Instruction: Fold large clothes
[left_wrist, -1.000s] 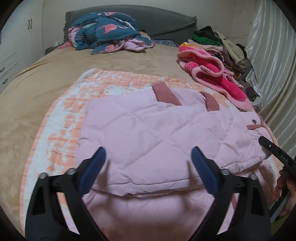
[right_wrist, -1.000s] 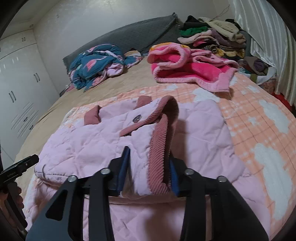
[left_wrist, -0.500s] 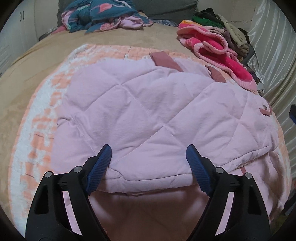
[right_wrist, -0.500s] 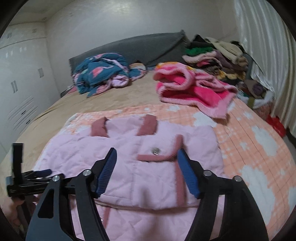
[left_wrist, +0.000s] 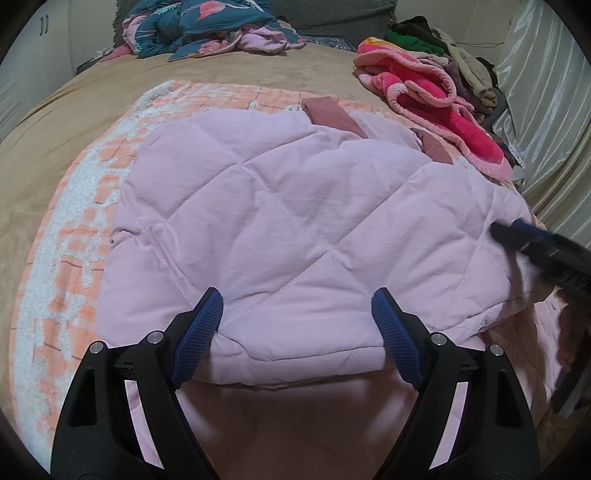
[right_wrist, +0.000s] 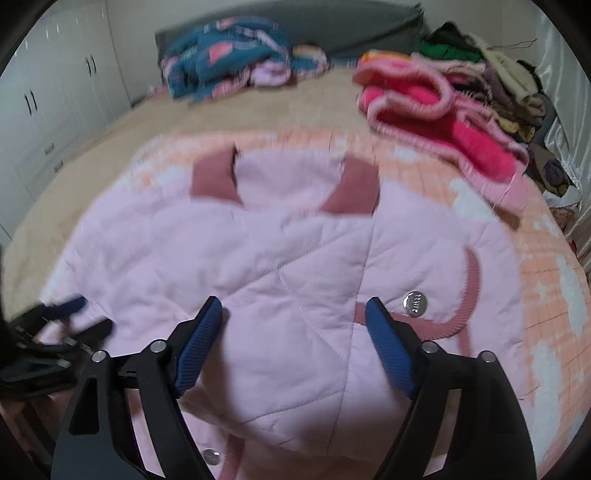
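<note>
on the tan bed (left_wrist: 74, 122), a pink jacket (left_wrist: 295, 229); left claw (left_wrist: 297, 325) spread wide, right claw (right_wrist: 293, 325) opening, both empty

No readable text, label, brand, number or sign is showing in either view. The silver snap button (right_wrist: 416, 303) on the pink jacket (right_wrist: 295, 266) is carrying a few tiny embossed marks, but they are too small and blurred to read. The other gripper's dark finger (left_wrist: 532, 243), reaching in at the right edge of the left wrist view, is showing no legible lettering. The clothes piled on the bed (left_wrist: 258, 70) are printed with patterns only, no words.
</note>
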